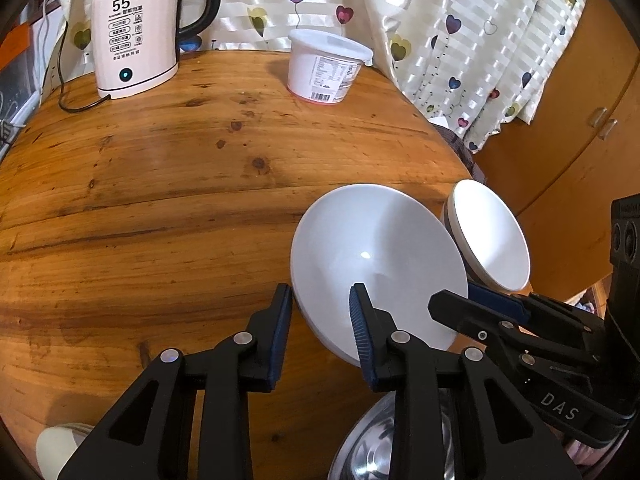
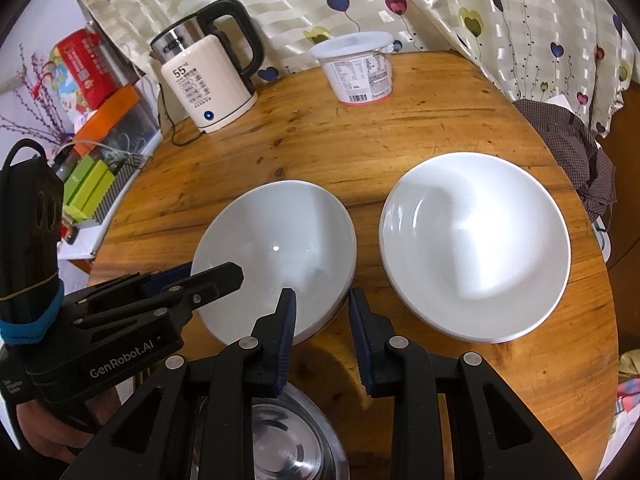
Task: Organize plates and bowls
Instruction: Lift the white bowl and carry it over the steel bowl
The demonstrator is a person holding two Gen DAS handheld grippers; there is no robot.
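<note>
Two white plates lie side by side on a round wooden table (image 1: 160, 200). The nearer white plate (image 1: 380, 248) (image 2: 276, 240) has a gripper at each side. My left gripper (image 1: 320, 304) (image 2: 212, 270) straddles its left rim, the outer pad at the edge and the inner finger over the plate's inside, with slack showing. My right gripper (image 2: 322, 308) (image 1: 452, 296) is shut on its right rim, one pad inside and one outside. The second white plate (image 2: 476, 248) (image 1: 492, 232) sits untouched to the right. A steel bowl (image 2: 280, 440) (image 1: 372, 448) stands at the table's near edge, under the grippers.
A white electric kettle (image 1: 136, 40) with its cord and a lidded white tub (image 1: 324, 68) stand at the back of the table. A heart-print curtain (image 2: 480, 20) hangs behind. A checked cloth (image 2: 568, 132) lies off the right edge. Boxes and a basket (image 2: 100, 168) crowd the left.
</note>
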